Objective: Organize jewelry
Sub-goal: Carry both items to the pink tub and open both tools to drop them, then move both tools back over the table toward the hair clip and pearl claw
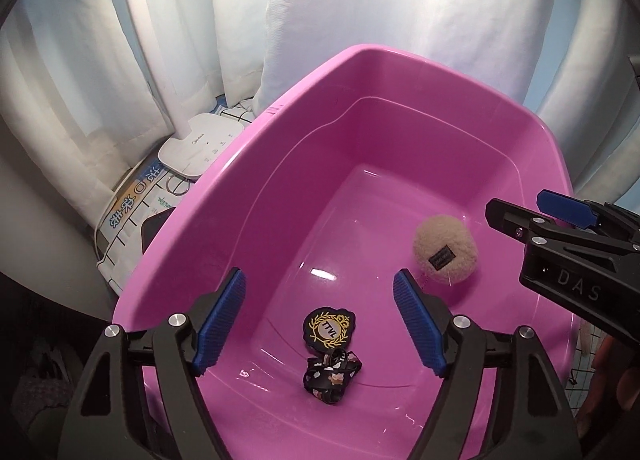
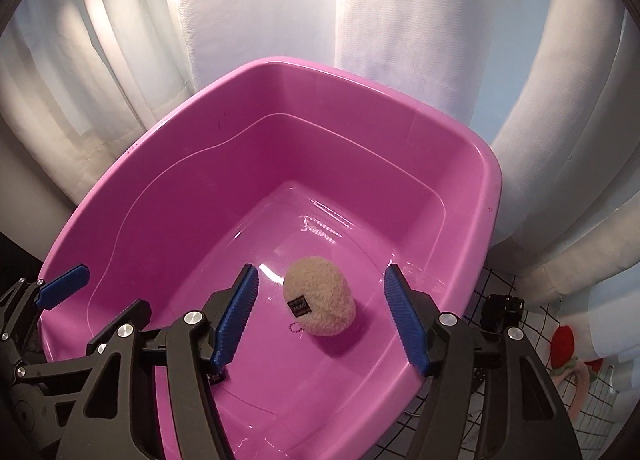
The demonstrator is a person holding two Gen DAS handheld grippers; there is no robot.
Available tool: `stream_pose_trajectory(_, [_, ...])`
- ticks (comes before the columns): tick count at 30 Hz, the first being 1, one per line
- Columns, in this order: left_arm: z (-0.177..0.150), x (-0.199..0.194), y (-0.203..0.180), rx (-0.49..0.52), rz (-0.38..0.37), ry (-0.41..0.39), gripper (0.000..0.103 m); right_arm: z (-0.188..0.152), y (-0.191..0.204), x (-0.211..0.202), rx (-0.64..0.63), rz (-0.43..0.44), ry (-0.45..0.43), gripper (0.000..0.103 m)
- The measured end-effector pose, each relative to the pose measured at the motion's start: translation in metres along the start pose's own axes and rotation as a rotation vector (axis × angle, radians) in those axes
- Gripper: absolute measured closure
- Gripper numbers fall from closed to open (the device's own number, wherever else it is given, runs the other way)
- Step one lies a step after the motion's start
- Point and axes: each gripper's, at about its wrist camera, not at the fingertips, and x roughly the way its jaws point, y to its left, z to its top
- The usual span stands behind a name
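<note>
Judging from the badge point(image 1: 329, 329) and strap point(image 1: 332, 379) lying below the wide, empty left tool point(image 1: 320, 318) and the pom-pom point(image 2: 320, 302) between the wide right tool's point(image 2: 320, 310) jaws in the basin point(image 1: 224, 196), dropping-off is judged finished, and withdrawal is called for next.

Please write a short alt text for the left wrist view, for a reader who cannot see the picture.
The open left gripper hangs over a pink plastic tub, with a black and gold badge and a black patterned strap lying on the tub floor below it. A fluffy beige ball lies further right, near the right gripper. White curtains hang behind.
</note>
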Motion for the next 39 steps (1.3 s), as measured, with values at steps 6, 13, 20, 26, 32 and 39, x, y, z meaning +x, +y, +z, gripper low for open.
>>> stream_pose_trajectory(6, [-0.007, -0.015, 0.000, -0.021, -0.008, -0.025, 0.028, -0.010, -0.015, -0.026, 0.055, 0.023, -0.048, 0.041])
stream_pose_trajectory(13, [-0.013, -0.055, -0.023, -0.007, -0.055, -0.111, 0.014, -0.041, -0.043, -0.071, 0.117, 0.067, -0.119, 0.040])
stream_pose_trajectory(20, [-0.024, -0.090, -0.046, -0.021, -0.159, -0.156, 0.009, -0.092, -0.099, -0.135, 0.199, 0.013, -0.214, 0.037])
stream_pose_trajectory(26, [-0.044, -0.117, -0.080, 0.017, -0.273, -0.181, 0.008, -0.162, -0.161, -0.167, 0.293, -0.103, -0.219, 0.037])
stream_pose_trajectory(32, [-0.078, -0.125, -0.143, 0.151, -0.369, -0.173, 0.007, -0.230, -0.208, -0.163, 0.384, -0.179, -0.149, 0.037])
stream_pose_trajectory(39, [-0.129, -0.091, -0.200, 0.244, -0.412, -0.031, 0.007, -0.280, -0.233, -0.123, 0.409, -0.160, -0.064, 0.037])
